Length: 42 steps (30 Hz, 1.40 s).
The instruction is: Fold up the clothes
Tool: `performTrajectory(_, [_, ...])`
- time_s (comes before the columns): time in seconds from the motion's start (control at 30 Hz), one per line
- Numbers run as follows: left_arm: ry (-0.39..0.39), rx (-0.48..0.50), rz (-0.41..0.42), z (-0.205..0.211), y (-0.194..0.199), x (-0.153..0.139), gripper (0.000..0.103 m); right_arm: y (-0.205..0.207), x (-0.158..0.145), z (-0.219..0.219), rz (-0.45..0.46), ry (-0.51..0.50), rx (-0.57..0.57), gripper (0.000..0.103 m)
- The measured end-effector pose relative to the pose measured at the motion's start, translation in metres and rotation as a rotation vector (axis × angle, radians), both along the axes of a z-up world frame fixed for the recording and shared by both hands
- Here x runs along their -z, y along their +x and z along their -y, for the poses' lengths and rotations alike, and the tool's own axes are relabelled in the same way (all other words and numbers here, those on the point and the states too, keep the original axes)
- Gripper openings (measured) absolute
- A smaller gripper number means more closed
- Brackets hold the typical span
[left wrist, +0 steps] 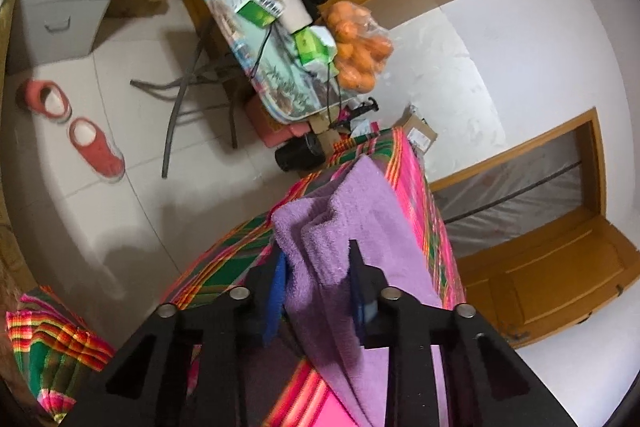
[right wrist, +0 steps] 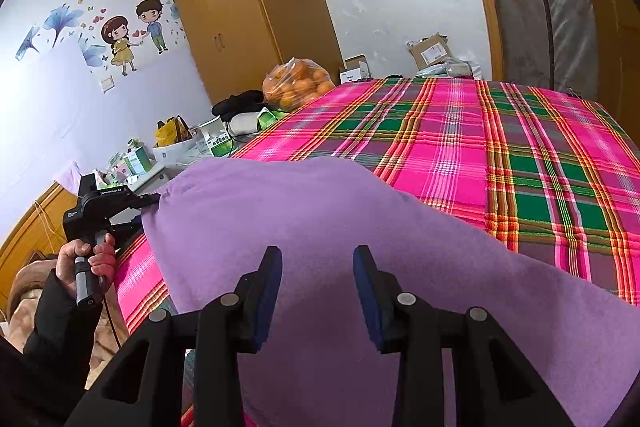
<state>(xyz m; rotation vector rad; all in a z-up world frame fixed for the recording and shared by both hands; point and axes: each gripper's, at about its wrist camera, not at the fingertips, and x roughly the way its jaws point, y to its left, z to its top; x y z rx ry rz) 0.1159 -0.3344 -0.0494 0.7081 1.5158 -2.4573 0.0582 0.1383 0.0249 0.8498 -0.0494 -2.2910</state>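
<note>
1. Purple terry towel lies spread over a bed covered with a pink-and-green plaid sheet; its left end reaches the bed's edge, and the cloth billows into a raised hump in the middle rather than lying flat.
2. At that left end, the left gripper has a bunched fold of the towel between its blue-padded jaws. They stand partly closed with the cloth filling the gap, and the pads look pressed onto it, so I judge it a real pinch on the fold.
3. A hand in a dark sleeve holds that tool's handle, seen from the right wrist view.
4. By contrast, the right gripper hovers over the near part of the towel with jaws about half open. Nothing sits between the pads; the cloth passes beneath them.
5. Handling judgement: the towel looks soft, limp and light, with a fuzzy pile that should grip well against the pads. It will sag and drape wherever it is unsupported, so a single pinch will drag a crumpled bundle.
6. Best hold, in my view: corners or the hem, one per gripper, taking both layers where a fold already exists, so the edge stays taut and straight.
7. Folding appears barely begun.
</note>
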Motion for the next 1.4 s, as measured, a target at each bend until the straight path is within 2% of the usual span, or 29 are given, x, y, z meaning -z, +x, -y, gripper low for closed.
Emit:
performTrajectory(0.23, [-0.129,-0.001,-0.039,-0.015,0.002,-0.036,0.024,0.001,-0.001,-0.001,0.003,-0.012,0.003,0.038])
performTrajectory(0.47, [-0.225,0.047,-0.091,-0.037,-0.009,-0.075,0.023,0.002,-0.002,-0.009,0.019,-0.045,0.014,0.038])
performTrajectory(0.63, [-0.319,0.156,-0.163,-0.073,-0.021,-0.109,0.023,0.007,-0.005,-0.018,0.012,-0.061,0.035,0.038])
performTrajectory(0.87, [-0.425,0.394,-0.250,-0.150,-0.043,-0.140,0.022,0.011,-0.006,-0.034,0.018,-0.090,0.074,0.038])
performTrajectory(1.0, [-0.492,0.572,-0.271,-0.208,-0.052,-0.143,0.022,0.013,-0.005,-0.047,0.032,-0.112,0.109,0.038])
performTrajectory(1.13, [-0.540,0.733,-0.260,-0.258,-0.057,-0.131,0.022,0.014,-0.004,-0.060,0.045,-0.130,0.147,0.038])
performTrajectory(1.27, [-0.580,0.868,-0.200,-0.298,-0.058,-0.103,0.022,0.013,0.002,-0.073,0.075,-0.147,0.180,0.038])
performTrajectory(1.4, [-0.598,0.953,-0.112,-0.317,-0.060,-0.074,0.022,0.008,0.011,-0.080,0.124,-0.169,0.191,0.038])
